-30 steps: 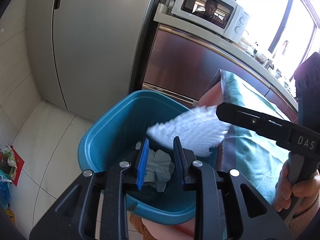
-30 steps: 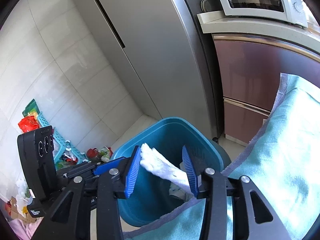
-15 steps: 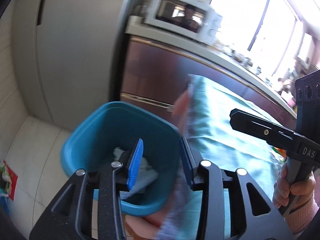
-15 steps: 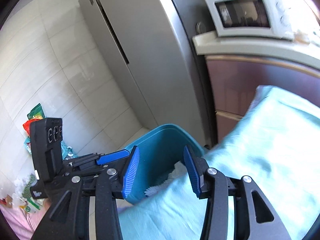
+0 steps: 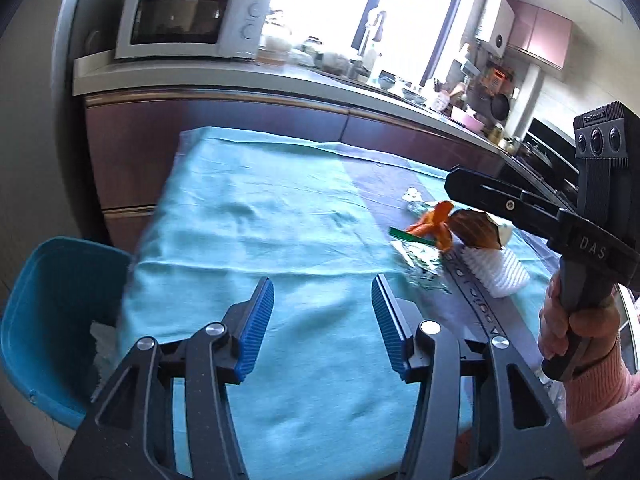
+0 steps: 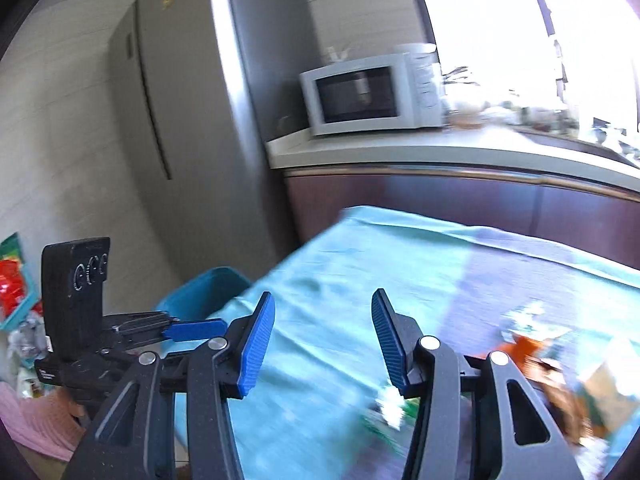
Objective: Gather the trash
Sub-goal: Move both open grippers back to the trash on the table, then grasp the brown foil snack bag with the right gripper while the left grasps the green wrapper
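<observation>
**Both grippers empty over the table; trash pile at frame right, bin at lower left**

Left gripper [image 5: 322, 326]: blue-padded jaws spread wide, nothing between them, held over the teal cloth-covered table [image 5: 256, 232].

Right gripper [image 6: 322, 340]: jaws likewise parted and empty. In the left wrist view its black body enters from the right edge, gripped by a hand [image 5: 568, 332] in a pink sleeve.

Trash, left wrist view, right of centre on the cloth: an orange peel-like scrap [image 5: 434, 224], a brown and gold crumpled wrapper [image 5: 476, 228] just beside it, a silver foil wrapper with a green strip [image 5: 416, 258] below them, and a white ribbed foam sleeve [image 5: 496, 274] at the near right. The right wrist view shows this pile at lower right, too blurred to separate.

Blue plastic trash bin [image 5: 48, 320]: lower left of the left wrist view, beside the table's edge, pale crumpled material visible inside.

Background: white microwave oven [image 5: 188, 20] on the counter at upper left; grey refrigerator [image 6: 192, 120] at left in the right wrist view.
</observation>
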A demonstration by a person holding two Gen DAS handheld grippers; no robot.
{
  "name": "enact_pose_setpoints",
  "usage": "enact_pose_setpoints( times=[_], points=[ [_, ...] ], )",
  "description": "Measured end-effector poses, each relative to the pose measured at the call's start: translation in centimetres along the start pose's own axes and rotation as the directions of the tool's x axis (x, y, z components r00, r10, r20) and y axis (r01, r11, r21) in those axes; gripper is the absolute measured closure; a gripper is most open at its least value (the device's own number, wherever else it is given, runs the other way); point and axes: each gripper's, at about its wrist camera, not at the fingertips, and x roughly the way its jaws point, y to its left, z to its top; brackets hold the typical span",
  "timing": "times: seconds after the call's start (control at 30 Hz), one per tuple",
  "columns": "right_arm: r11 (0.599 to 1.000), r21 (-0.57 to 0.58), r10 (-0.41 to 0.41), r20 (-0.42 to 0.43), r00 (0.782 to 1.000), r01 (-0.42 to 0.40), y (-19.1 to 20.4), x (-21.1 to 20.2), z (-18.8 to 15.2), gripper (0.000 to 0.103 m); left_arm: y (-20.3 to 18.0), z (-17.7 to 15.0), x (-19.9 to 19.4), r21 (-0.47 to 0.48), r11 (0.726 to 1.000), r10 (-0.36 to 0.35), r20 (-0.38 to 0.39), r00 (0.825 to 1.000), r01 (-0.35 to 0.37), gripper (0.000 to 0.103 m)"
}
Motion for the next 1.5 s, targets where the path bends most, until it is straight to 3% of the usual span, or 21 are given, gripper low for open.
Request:
enact_pose_setpoints(
  times=[0.2,0.33,0.6,0.77,1.03,1.2,1.5],
  points=[
    [0.983,0.007,-0.181,0.019,0.983,0.181,-4.3,-3.3,-1.4,0.053,-4.4,-0.2,3.2,0.037,0.996,-0.081,-0.057,0.995,0.083,0.051],
    [0.967,0.021,-0.254,-0.007,0.967,0.254,-7.0,-4.0,-2.5,0.052,-5.9,0.0,5.4,0.036,0.992,-0.116,-0.101,0.988,0.12,0.051],
    [0.955,0.013,-0.293,-0.078,0.953,0.295,-9.0,-2.6,-4.1,0.052,-7.0,0.3,9.4,0.002,0.993,-0.119,-0.212,0.97,0.122,0.053],
    [0.947,-0.008,-0.321,-0.098,0.942,0.321,-9.3,-1.5,-4.7,0.053,-6.8,0.8,10.3,-0.038,0.989,-0.148,-0.224,0.963,0.143,0.057],
    [0.95,0.004,-0.309,-0.104,0.945,0.311,-9.8,-1.7,-4.8,0.075,-6.5,1.1,11.3,-0.089,0.981,-0.191,-0.237,0.953,0.174,0.069],
    [0.956,0.008,-0.29,-0.098,0.952,0.292,-10.0,-2.0,-4.6,0.095,-6.6,1.2,11.7,-0.1,0.977,-0.207,-0.241,0.948,0.188,0.087],
    [0.963,0.028,-0.267,-0.047,0.963,0.268,-9.7,-3.6,-3.7,0.101,-6.6,1.6,10.8,-0.077,0.98,-0.198,-0.201,0.959,0.186,0.095]
  ],
)
